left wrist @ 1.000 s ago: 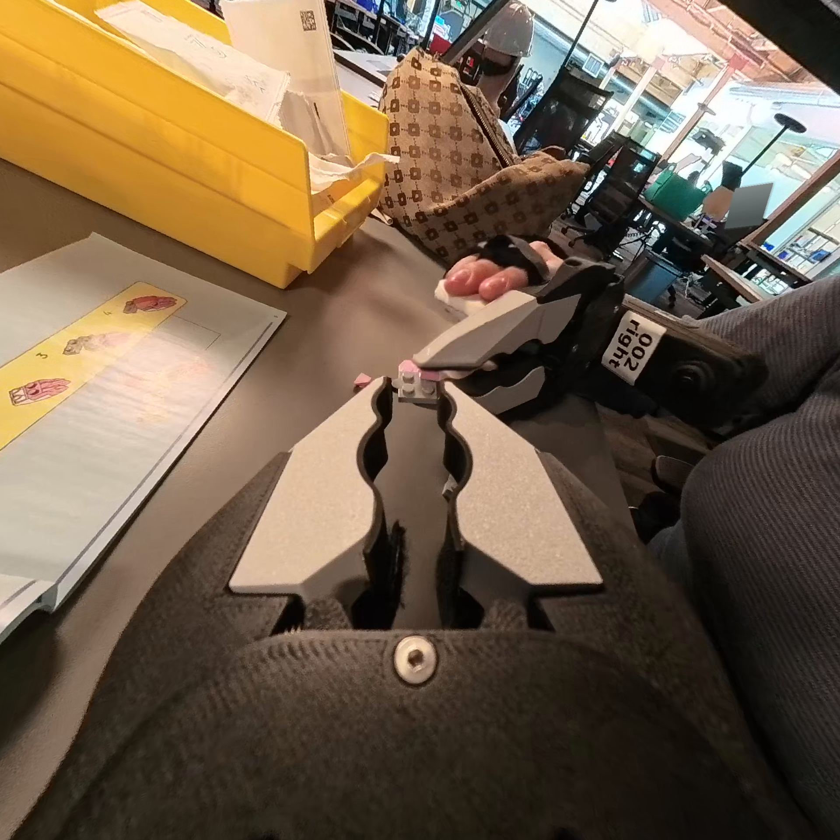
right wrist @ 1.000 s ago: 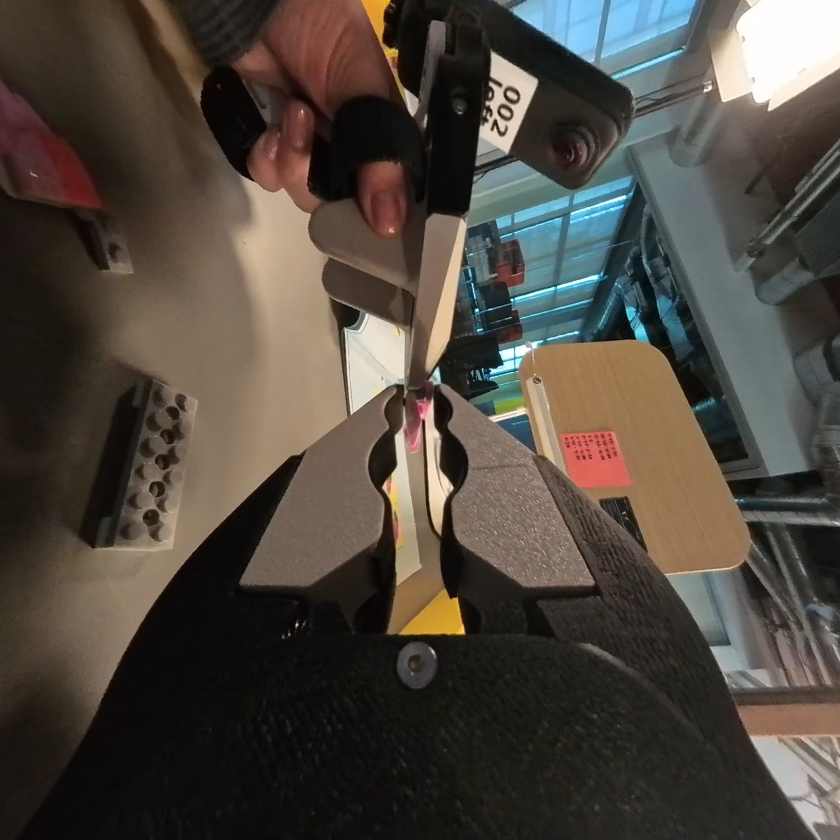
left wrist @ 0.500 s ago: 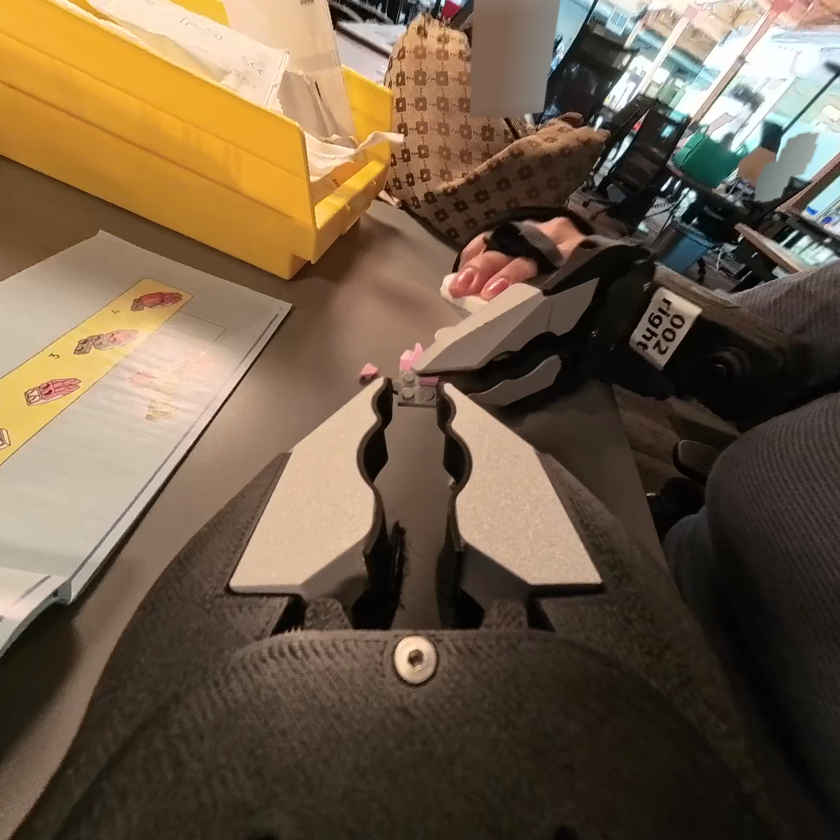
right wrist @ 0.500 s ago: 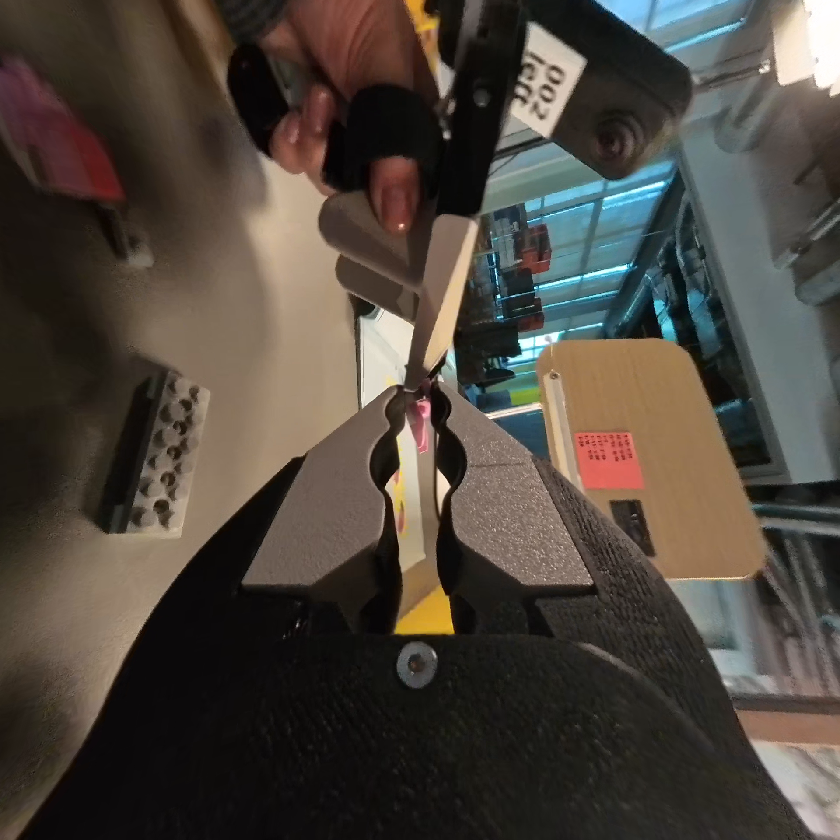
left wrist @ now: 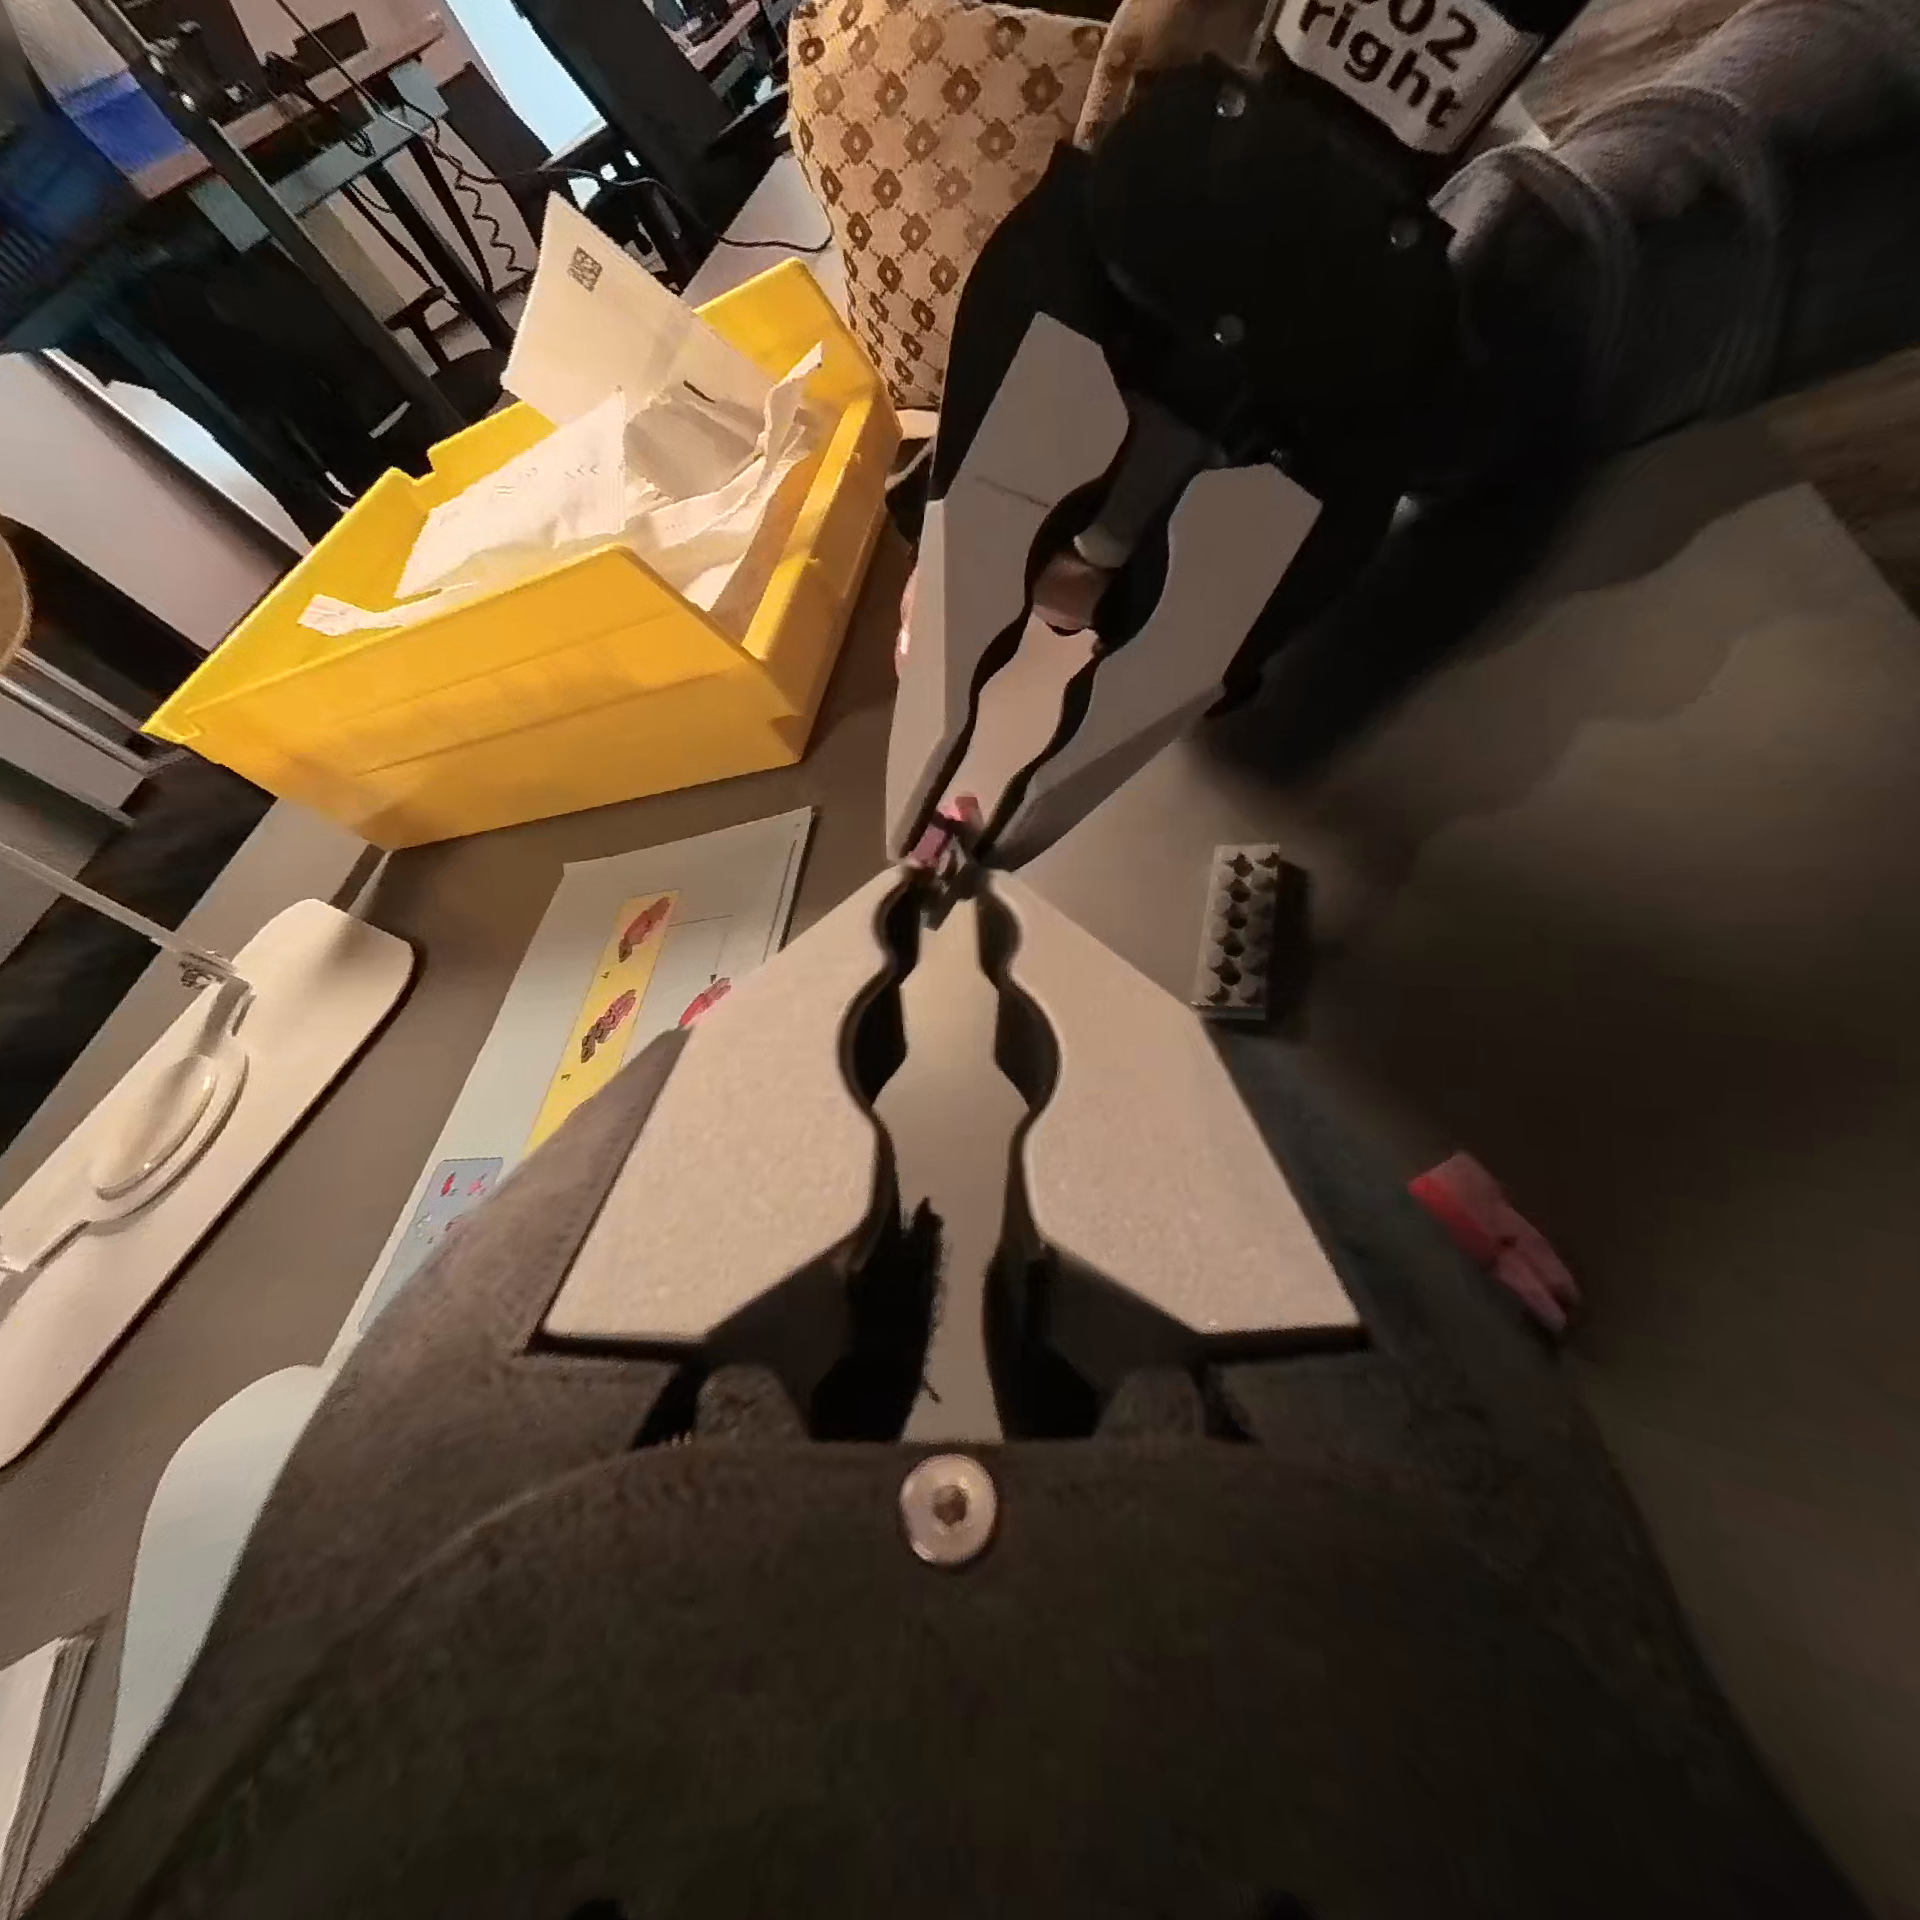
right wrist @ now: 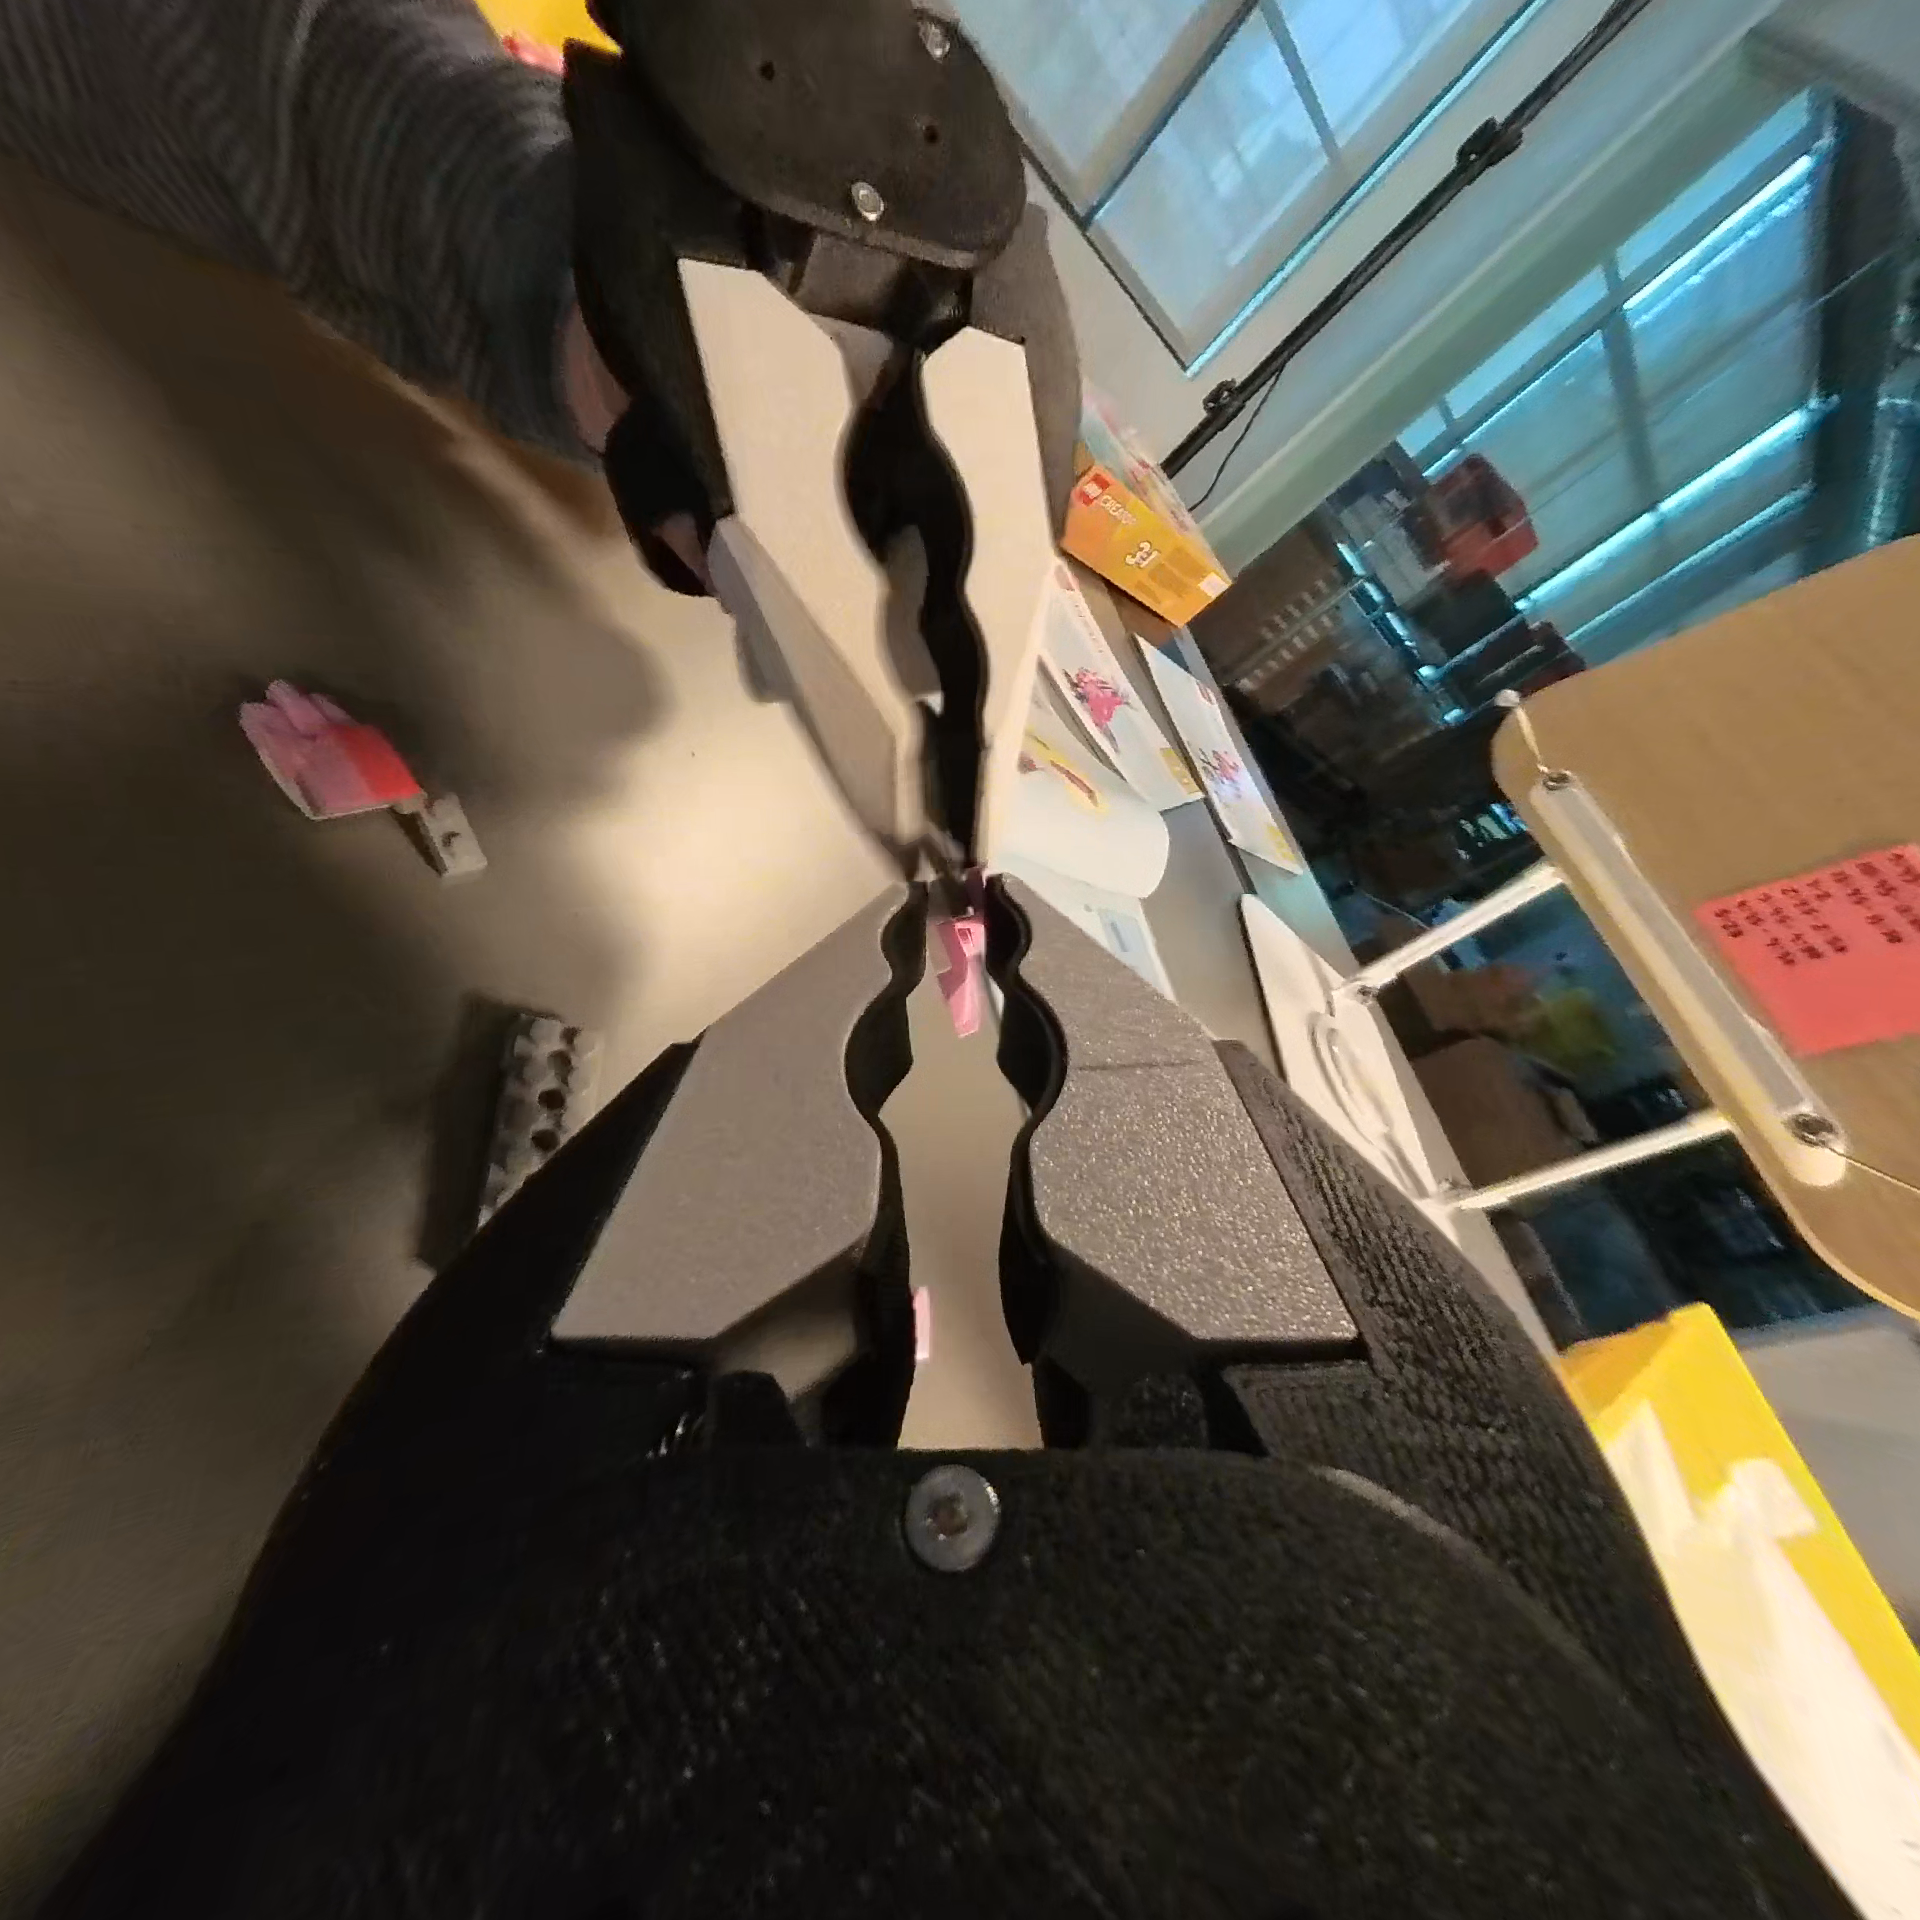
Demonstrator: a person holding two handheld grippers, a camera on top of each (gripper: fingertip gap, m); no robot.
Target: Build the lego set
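My left gripper (left wrist: 940, 896) and my right gripper (right wrist: 956, 920) meet tip to tip above the grey table (left wrist: 1558, 831). The right gripper is shut on a small pink brick piece (right wrist: 961, 971), which runs back between its fingers. The left gripper is shut on a small grey piece (right wrist: 940, 871) that touches the pink piece. In the left wrist view the right gripper (left wrist: 948, 836) comes down from above with the pink piece (left wrist: 940, 831) at its tips. In the right wrist view the left gripper (right wrist: 938, 847) comes in from above. The exact joint between the two pieces is blurred.
A yellow bin (left wrist: 520, 675) with papers stands at the back left. An instruction sheet (left wrist: 665, 935) lies beside a white stand base (left wrist: 208, 1039). A grey studded brick (left wrist: 1247, 935) and a red and pink assembly (left wrist: 1486, 1236) lie on the right. A loose pink bit (right wrist: 920, 1320) lies below. Only a small space, under 4 cm, lies between the two pairs of fingers.
Both grippers have swung round and now face each other tip to tip over the table. The left jaws have narrowed on the grey piece. The right keeps the pink piece.
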